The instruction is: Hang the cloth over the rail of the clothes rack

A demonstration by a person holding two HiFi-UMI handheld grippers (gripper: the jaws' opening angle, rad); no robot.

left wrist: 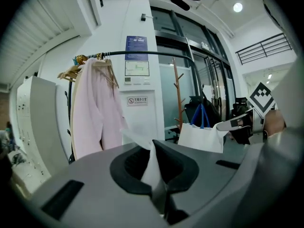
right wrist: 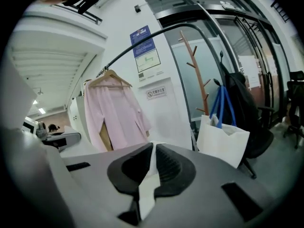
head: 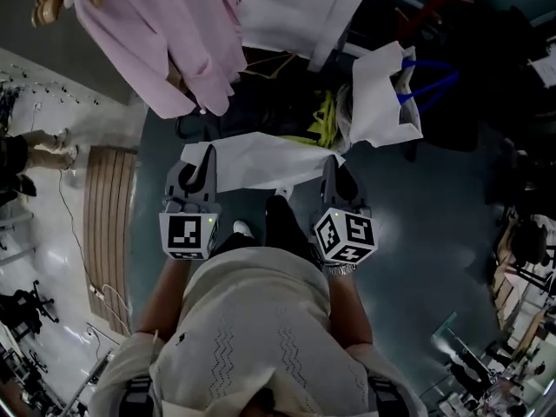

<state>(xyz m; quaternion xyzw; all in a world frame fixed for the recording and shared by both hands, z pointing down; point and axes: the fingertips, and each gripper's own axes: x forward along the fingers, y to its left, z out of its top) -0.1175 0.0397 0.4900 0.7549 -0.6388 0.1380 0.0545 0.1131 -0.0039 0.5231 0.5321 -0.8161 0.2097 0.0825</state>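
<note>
A white cloth (head: 265, 161) is stretched flat between my two grippers, in front of the person's body. The left gripper (head: 201, 159) is shut on the cloth's left edge, and the right gripper (head: 335, 165) is shut on its right edge. A strip of white cloth (left wrist: 153, 167) shows pinched between the dark pads in the left gripper view, and the same in the right gripper view, cloth (right wrist: 148, 180). The dark rail (left wrist: 142, 54) of the clothes rack runs high ahead, also seen as a curved rail (right wrist: 142, 44). The rack stands a short way beyond the cloth.
A pink shirt (head: 174, 33) hangs on a wooden hanger (right wrist: 109, 77) at the rail's left end. A white tote bag with blue handles (head: 382, 94) sits to the right beside a wooden coat stand (right wrist: 197, 70). A white cabinet (left wrist: 35, 122) stands left.
</note>
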